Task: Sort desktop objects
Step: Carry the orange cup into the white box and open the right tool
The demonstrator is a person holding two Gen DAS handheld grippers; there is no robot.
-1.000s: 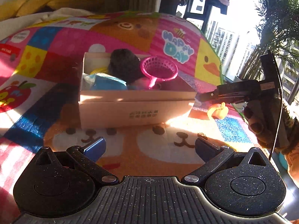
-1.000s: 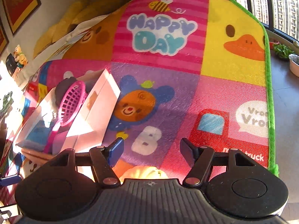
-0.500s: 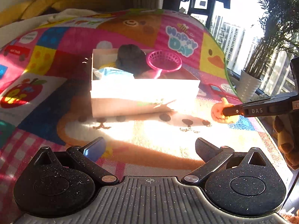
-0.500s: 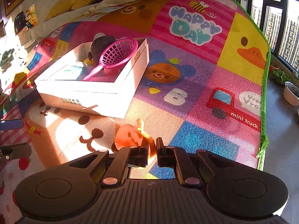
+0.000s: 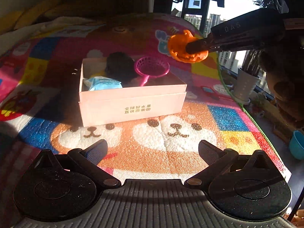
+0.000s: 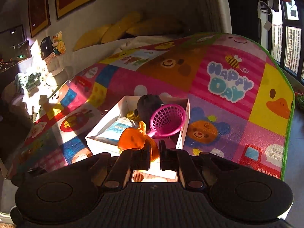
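Note:
A white cardboard box stands on the colourful play mat. It holds a pink net basket, a dark plush object and a light blue packet. My right gripper is shut on an orange pumpkin toy, held in the air above the box's right end. My left gripper stands open over the mat, short of the box, with nothing between its fingers.
The play mat ends in a green edge on the right, with floor beyond. A white plant pot and a blue bowl stand past that edge. Yellow cushions lie behind the mat.
My right gripper shut on the orange pumpkin toy, lifted it off the mat and carried it up toward the box. The left gripper stayed open and barely shifted.

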